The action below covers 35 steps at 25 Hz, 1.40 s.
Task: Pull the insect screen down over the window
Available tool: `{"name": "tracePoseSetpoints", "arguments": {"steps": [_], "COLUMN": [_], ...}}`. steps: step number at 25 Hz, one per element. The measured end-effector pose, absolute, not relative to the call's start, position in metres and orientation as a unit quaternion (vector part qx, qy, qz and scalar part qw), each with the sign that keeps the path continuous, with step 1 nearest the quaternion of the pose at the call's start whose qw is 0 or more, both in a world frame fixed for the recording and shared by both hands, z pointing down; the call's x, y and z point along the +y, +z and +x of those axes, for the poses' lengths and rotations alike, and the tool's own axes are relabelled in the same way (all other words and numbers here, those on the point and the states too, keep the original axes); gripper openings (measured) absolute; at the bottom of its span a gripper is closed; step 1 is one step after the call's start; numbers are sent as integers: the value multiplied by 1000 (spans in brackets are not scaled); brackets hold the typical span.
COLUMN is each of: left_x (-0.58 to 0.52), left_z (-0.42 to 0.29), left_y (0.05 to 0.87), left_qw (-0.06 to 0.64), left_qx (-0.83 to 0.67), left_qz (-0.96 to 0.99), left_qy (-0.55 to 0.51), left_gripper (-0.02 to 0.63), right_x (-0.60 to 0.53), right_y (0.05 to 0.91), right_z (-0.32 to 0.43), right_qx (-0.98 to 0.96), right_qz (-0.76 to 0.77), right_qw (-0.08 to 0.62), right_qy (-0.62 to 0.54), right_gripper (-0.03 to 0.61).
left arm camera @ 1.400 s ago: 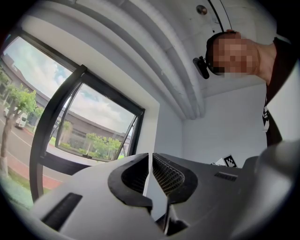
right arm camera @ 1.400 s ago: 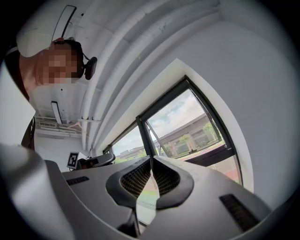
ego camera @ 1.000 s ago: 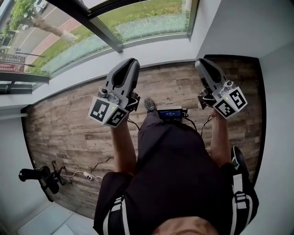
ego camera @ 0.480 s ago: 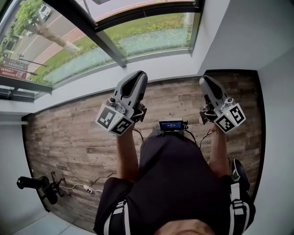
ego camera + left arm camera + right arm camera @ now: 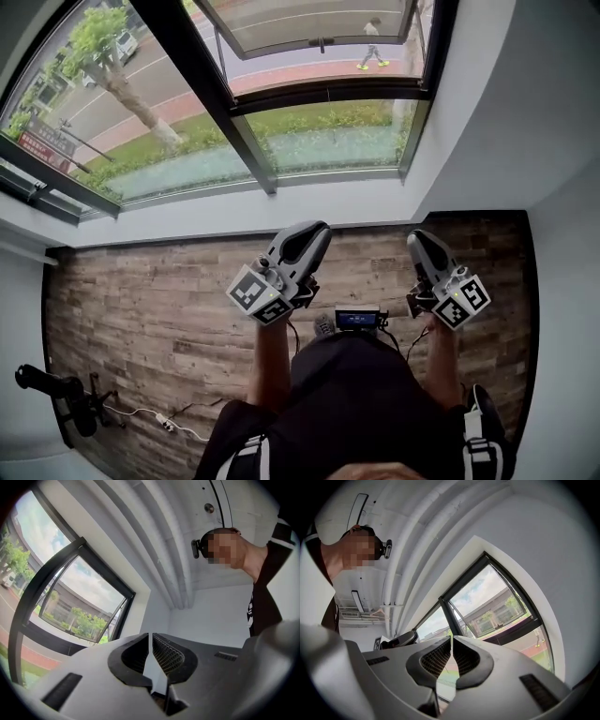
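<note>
The window [image 5: 253, 141] has dark frames and fills the top of the head view, with an opened sash [image 5: 319, 28] at its upper middle. I cannot make out an insect screen in any view. My left gripper [image 5: 319, 229] is held out over the floor just short of the white sill [image 5: 281, 202], and its jaws are shut with nothing between them [image 5: 150, 635]. My right gripper [image 5: 415, 236] hangs beside it to the right, also shut and empty [image 5: 451, 637]. Both point toward the window [image 5: 497, 602] and touch nothing.
Wood-look floor [image 5: 141, 300] lies below, with white walls at the right [image 5: 506, 122] and left. A black stand [image 5: 52, 389] and a cable with a power strip [image 5: 169, 422] lie at the lower left. A small device with a lit screen [image 5: 356, 320] sits at the person's waist.
The head view has swung up, so much more of the window shows. Both grippers now sit lower and smaller in frame, and the left one has turned and shifted right. Jaws are unchanged.
</note>
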<state>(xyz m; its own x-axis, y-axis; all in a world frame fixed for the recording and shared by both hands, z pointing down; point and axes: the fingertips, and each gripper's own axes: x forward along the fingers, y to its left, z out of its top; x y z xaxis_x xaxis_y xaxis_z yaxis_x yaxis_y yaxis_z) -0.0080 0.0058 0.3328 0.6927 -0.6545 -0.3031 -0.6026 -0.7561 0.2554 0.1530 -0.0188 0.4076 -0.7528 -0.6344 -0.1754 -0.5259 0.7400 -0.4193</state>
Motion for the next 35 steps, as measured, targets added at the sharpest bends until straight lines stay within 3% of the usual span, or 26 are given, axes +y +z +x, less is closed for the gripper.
{"name": "tracePoseSetpoints", "arguments": {"steps": [10, 35], "left_x": [21, 20], "left_z": [-12, 2], "left_y": [330, 323], "left_qw": [92, 75], "left_qx": [-320, -297], "left_qz": [916, 925], "left_qy": [-225, -227], "left_gripper": [31, 31], "right_x": [-5, -13], "right_y": [400, 390], "right_z": [140, 153], "right_qx": [925, 926], "right_qz": [-301, -296], "right_qw": [142, 162], "right_qy": [-184, -173], "right_gripper": [21, 9]}}
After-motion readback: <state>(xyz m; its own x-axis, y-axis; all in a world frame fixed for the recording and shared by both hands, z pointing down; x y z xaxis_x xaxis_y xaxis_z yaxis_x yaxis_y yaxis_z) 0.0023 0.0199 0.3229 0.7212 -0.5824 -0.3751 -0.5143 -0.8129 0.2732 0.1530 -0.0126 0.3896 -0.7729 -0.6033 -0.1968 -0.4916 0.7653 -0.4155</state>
